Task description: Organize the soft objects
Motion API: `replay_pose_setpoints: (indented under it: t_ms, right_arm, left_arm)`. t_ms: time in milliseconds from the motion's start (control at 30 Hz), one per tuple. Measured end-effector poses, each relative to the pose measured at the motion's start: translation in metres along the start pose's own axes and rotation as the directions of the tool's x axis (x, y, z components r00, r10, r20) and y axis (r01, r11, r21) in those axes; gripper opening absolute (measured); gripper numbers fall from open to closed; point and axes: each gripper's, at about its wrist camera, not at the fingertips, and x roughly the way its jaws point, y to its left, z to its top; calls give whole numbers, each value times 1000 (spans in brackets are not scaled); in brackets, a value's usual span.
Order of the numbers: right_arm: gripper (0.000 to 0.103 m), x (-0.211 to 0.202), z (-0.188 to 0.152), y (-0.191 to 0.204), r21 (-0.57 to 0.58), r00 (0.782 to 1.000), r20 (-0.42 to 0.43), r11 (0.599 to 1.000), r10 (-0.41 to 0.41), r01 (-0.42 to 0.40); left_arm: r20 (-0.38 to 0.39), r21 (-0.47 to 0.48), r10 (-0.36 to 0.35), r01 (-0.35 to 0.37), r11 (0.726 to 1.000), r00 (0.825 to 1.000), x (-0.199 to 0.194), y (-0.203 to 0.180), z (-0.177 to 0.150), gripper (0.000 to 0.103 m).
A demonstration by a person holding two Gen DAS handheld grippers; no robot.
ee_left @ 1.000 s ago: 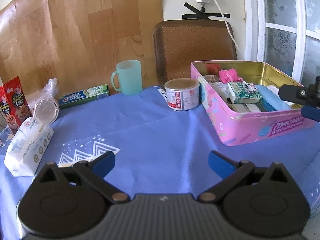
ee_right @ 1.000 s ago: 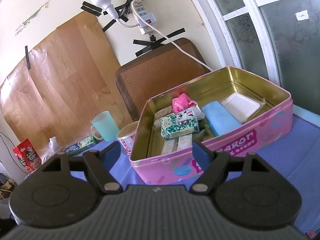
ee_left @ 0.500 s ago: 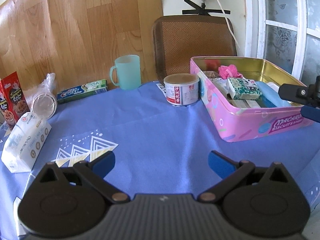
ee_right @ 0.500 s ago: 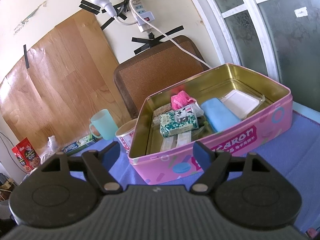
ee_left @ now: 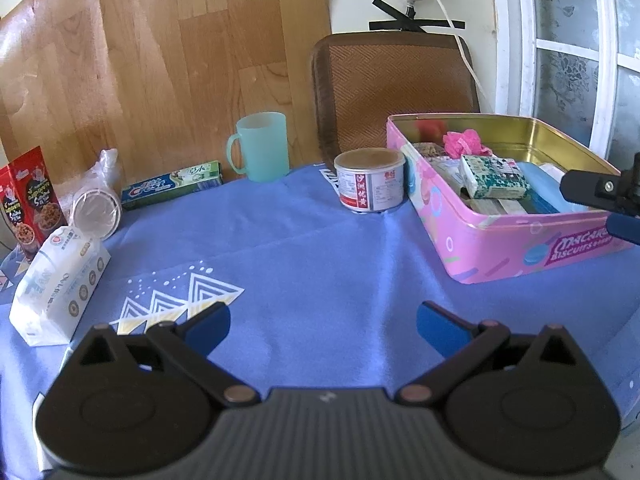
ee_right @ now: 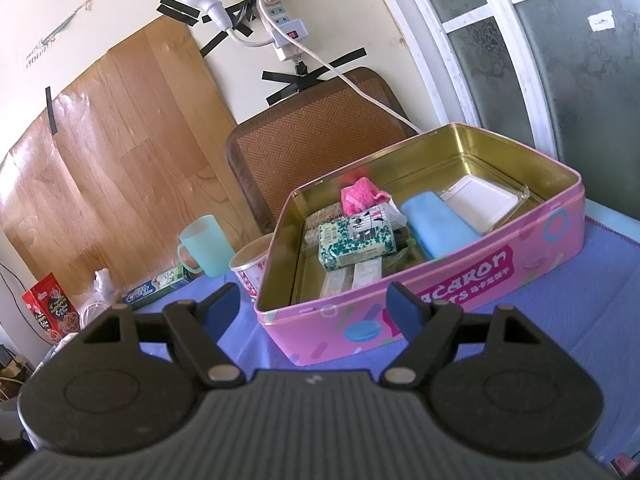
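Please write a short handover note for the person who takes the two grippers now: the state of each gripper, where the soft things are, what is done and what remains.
Left gripper: open, empty, above bare blue tablecloth.
Right gripper: open, empty, in front of the pink tin.
In the tin: pink cloth, green-patterned tissue pack, blue folded cloth, white tray.
Outside the tin: white tissue pack at the table's left edge, beside a red snack box.
Done: several soft items already lie in the tin.
Left: probably the white tissue pack; the left gripper is nearer.
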Motion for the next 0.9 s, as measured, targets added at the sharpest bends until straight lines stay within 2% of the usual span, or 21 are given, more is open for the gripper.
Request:
replay_pose_setpoints:
  t_ms: [233,400,667,900]
  right_arm:
    - [82,0,0,0,0,1000,1,1000,-2,2]
    - [82,0,0,-1,-1,1000,-1,1000,0,0]
    - [82,-2,0,-4,2,1000,-2,1000,-3,3]
    - [82,-1,-8,0,-10,1000,-30,1000,1,-1]
  left_arm:
    - [-9,17,-11,11,1000,1000,-1,-3,-1,103]
    - [-34,14,-52,53,998,998,-1,-5,-2,103]
    - [-44,-26,-53,52,998,998,1,0,-3,103]
    - [-44,-24,-68,67,997,997,0,0,-3,103]
